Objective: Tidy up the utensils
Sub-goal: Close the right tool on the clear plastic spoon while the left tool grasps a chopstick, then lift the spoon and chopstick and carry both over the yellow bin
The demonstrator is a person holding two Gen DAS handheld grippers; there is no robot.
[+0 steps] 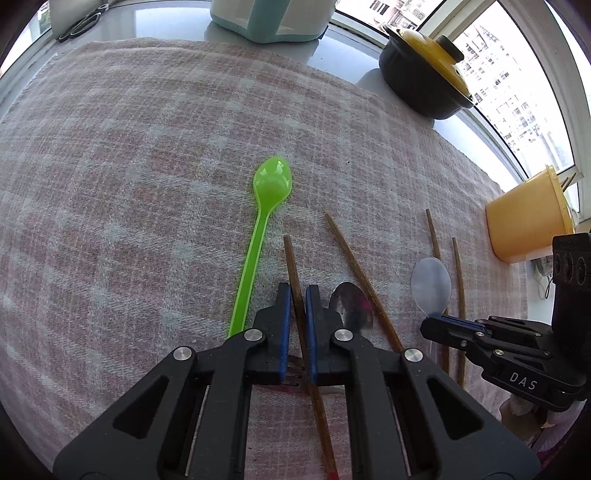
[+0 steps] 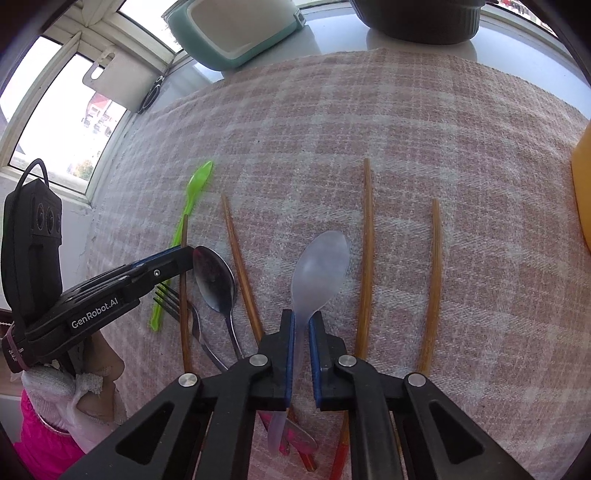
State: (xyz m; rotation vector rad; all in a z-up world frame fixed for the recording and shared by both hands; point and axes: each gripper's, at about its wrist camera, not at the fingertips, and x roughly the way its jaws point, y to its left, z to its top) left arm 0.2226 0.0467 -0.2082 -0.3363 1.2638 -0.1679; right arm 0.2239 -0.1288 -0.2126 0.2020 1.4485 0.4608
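Black pot [image 1: 417, 79] with yellow lid [image 1: 437, 51], teal container [image 1: 266, 22], scissors [image 1: 79, 24] behind checked cloth [image 1: 147, 147]

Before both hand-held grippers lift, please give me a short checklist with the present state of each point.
1. Left hand-held gripper closed on a brown chopstick: ok.
2. Right hand-held gripper closed on the handle of the translucent spoon: ok.
3. Fork lies under the held chopstick and may be disturbed: not ok.
4. Metal spoon lies right beside the left gripper: not ok.
5. Orange container stands ready at the cloth's edge: ok.
6. Grip firm enough to lift: cannot tell.
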